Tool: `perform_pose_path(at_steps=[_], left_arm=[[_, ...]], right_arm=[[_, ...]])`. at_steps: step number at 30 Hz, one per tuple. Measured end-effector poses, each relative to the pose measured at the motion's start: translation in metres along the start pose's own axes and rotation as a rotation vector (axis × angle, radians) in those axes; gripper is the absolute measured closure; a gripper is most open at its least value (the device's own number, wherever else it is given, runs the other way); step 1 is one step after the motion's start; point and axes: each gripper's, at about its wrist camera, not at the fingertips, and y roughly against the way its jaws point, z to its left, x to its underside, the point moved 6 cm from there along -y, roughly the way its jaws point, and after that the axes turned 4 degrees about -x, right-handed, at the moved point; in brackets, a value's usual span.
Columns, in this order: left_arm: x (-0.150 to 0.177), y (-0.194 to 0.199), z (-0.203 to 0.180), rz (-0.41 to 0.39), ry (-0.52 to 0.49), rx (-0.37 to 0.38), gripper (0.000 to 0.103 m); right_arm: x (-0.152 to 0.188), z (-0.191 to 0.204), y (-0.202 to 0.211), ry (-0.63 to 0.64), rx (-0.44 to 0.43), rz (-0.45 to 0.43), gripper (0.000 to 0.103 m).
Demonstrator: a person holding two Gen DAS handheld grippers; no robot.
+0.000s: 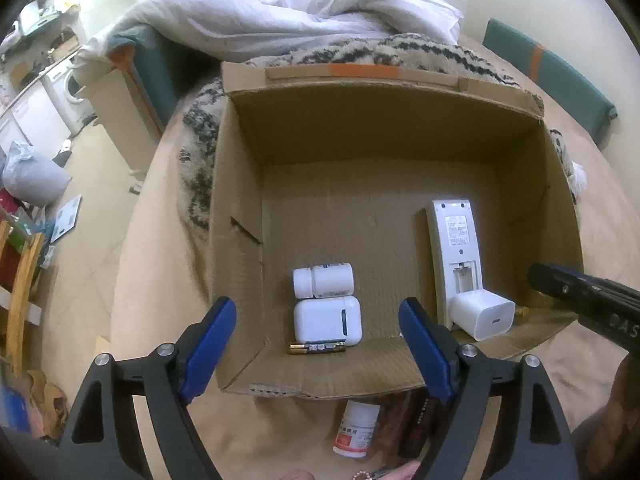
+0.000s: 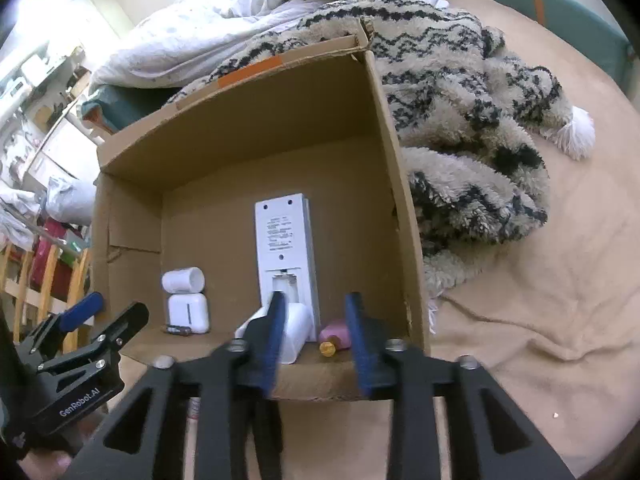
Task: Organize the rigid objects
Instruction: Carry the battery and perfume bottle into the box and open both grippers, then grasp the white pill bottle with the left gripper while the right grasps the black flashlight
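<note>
An open cardboard box lies on a beige bed sheet. Inside it, near the front, are a white bottle on its side, a white earbud case and a battery. A white remote lies face down at the right, with a white charger cube at its near end. My left gripper hovers open above the case, holding nothing. My right gripper stands open over the box's front right corner, above the charger cube and a small pink bottle, its pads not pressing either.
A pill bottle with a red label and a dark object lie on the sheet in front of the box. A shaggy patterned blanket and a white duvet lie behind and right of it. Wooden shelving stands left.
</note>
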Motion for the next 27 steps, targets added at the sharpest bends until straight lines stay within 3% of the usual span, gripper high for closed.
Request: perform_pose_path(at_steps=[23,27], left_arm=[[-0.002,0.026,0.012,-0.084,-0.011,-0.026,0.020],[0.002,0.035,0.015,-0.061,0.012,-0.008,0.020]], right_arm=[[0.014,0.014,0.042,-0.004,-0.087,-0.080,0.036],[0.023,0.015,0.048,-0.015,-0.096,-0.078,0.036]])
